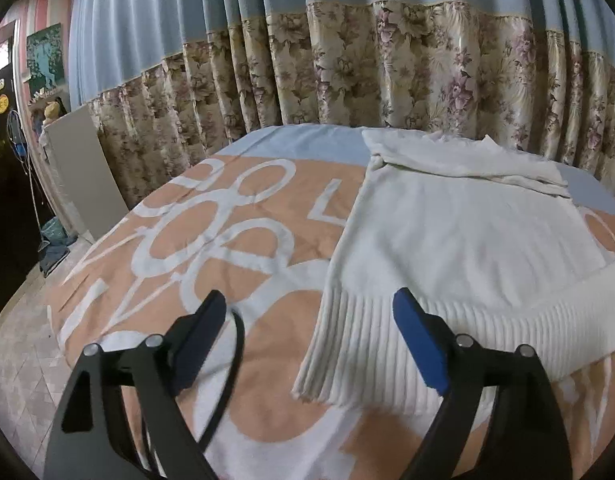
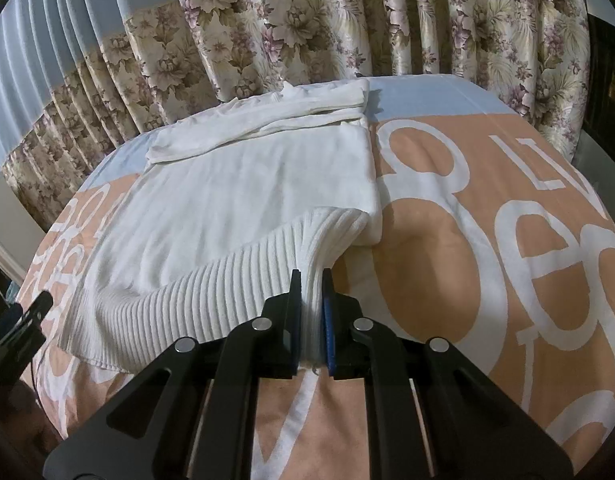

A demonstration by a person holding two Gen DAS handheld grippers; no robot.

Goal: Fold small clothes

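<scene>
A white knit sweater (image 1: 459, 240) lies flat on the bed, its ribbed hem nearest me and its sleeves folded across the far end. My left gripper (image 1: 309, 312) stands open over the hem's left corner, the left finger above the blanket and the right finger above the ribbing. In the right wrist view the same sweater (image 2: 235, 204) fills the middle. My right gripper (image 2: 310, 280) is shut on the ribbed hem (image 2: 267, 280) at its right corner, which is lifted and bunched between the fingers. The left gripper's tip (image 2: 31, 312) shows at the left edge.
An orange blanket (image 1: 211, 240) with large white letters covers the bed; a pale blue strip (image 2: 427, 92) runs along its far side. Floral and blue curtains (image 1: 347, 60) hang close behind. A grey board (image 1: 83, 168) leans at the left, above tiled floor (image 1: 23, 360).
</scene>
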